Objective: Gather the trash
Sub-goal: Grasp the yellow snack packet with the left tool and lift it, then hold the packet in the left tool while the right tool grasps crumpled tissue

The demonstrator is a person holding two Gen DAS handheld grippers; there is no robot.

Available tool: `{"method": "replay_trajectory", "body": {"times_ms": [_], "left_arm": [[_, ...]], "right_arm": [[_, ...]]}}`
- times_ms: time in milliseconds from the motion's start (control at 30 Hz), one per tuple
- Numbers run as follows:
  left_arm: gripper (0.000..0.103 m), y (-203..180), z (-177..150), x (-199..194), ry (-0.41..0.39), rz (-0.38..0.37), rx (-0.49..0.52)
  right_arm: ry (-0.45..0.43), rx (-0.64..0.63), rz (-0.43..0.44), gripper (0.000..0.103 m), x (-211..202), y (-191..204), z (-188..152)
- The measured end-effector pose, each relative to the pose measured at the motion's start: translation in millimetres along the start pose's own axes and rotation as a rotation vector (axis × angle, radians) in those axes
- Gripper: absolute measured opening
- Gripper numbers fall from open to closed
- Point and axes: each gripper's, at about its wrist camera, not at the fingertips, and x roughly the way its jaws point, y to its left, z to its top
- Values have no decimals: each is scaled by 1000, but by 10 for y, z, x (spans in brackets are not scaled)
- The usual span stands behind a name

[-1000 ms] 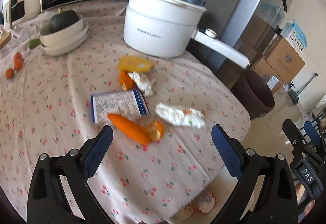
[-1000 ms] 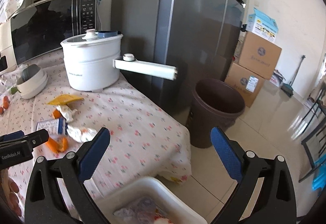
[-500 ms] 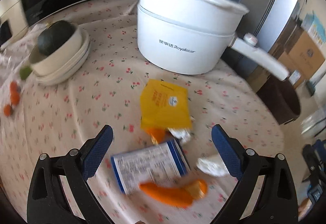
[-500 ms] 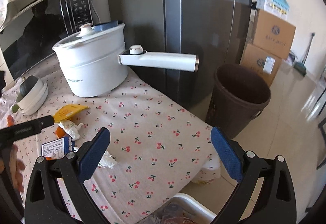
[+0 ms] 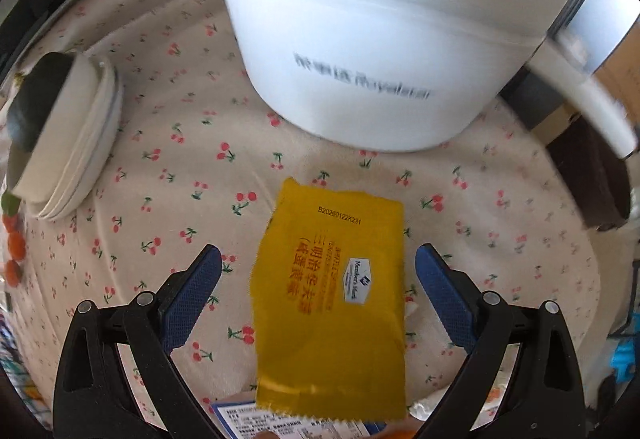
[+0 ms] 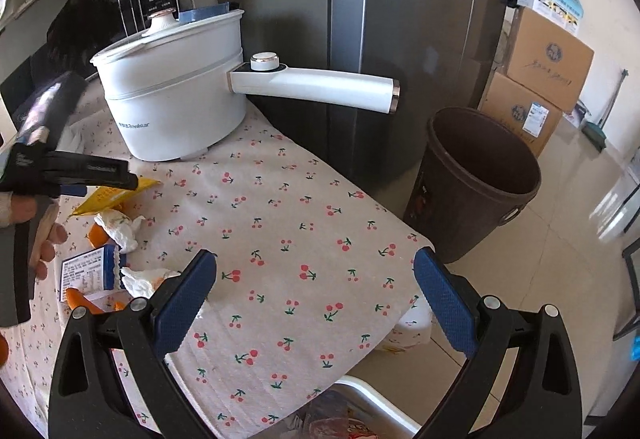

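A yellow wrapper (image 5: 330, 313) with a torn, jagged near edge is seen flat on the cloth, its printed face up, its near end laid over a blue-and-white packet (image 6: 89, 270). Two crumpled white tissues (image 6: 118, 229) are found near and right of the wrapper, one just beside the packet. Orange peel (image 6: 98, 235) is scattered among them, with more pieces near the packet's near edge.

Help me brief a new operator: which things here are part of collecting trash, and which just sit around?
Trash job: yellow wrapper, blue-white packet, crumpled tissues, orange peels, brown bin.

Bystanders: white pot, stacked bowls, cardboard boxes.
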Motion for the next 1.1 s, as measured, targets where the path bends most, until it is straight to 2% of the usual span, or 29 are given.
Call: {"method": "replay_trajectory", "body": {"times_ms": [67,167,233,267,367,600,800,1000,1100], "left_arm": [[89,-28,20,86,22,24,11],[66,-54,8,150,40,-6,16],[55,-40,-22,114,11,-11,8],[53,-19,-50,64,-17,-21,-3],[40,56,-133,-98,-76,-64,-44],[34,274,-567,-667,-222,-154,-146],[34,558,-1124,-1108,-308,-271,-318],[34,718,-1644,-1371,-371,-260,-395],[34,801,-1698,-1448,-388,-268,-395]], "right_arm": [[9,7,4,96,5,-24,-4],[10,0,4,96,6,-23,-5],[9,2,6,96,7,-27,2],[10,5,9,96,5,-32,4],[6,15,22,96,-20,-38,9],[-17,-26,76,96,-99,109,0],[4,-107,145,96,-107,371,-70],[45,-141,212,96,-44,617,-112],[73,-167,235,96,58,796,-77]]}}
